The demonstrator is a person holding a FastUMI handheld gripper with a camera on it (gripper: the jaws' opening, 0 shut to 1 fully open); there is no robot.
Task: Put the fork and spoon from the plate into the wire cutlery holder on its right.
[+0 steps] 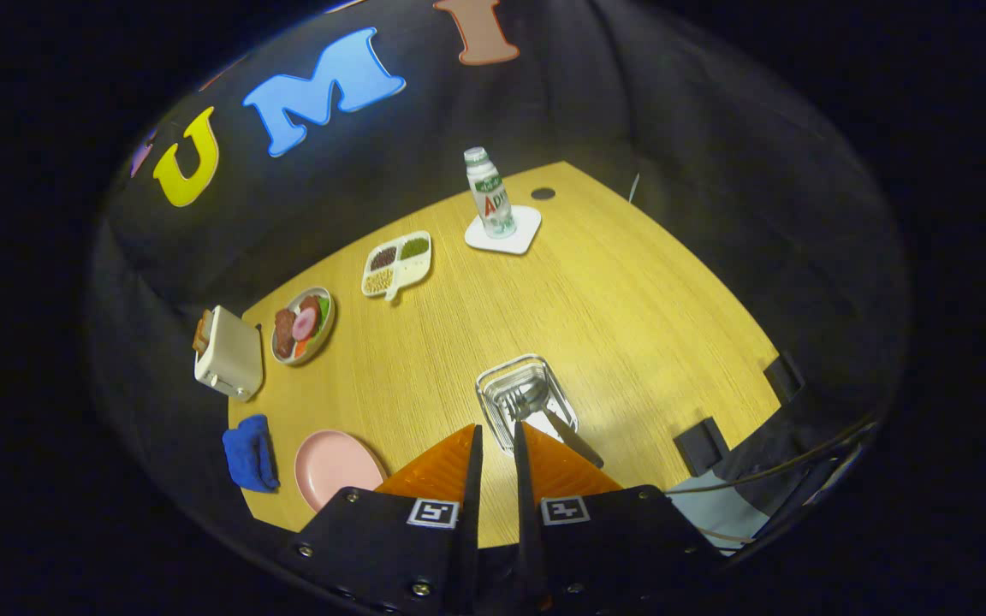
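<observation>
- One wooden table [630, 308] spreads out ahead of the gripper and carries everything else.
- Well off to the left of the fingers stands a cream toaster [229, 355] with slices of bread in its slots.
- Just left of the fingers lies the pink plate [332, 466], bare on the part that shows; part of it is hidden behind the gripper body.
- Left of that plate sits a crumpled blue cloth [249, 453].
- Just ahead of the fingertips stands the wire cutlery holder [525, 400]; the fork [520, 400] and what looks like the spoon's handle [566, 430] are inside it, leaning toward the right finger.
- Ahead and to the left, a round dish of sliced food [303, 325] lies beside the toaster, with a divided tray [397, 263] of beans beyond it.
- Far beyond the fingers, a white coaster [506, 231] bears an upright bottle [490, 192].
- The gripper [495, 432] has its fingers drawn close, a narrow gap between them, holding nothing.
</observation>
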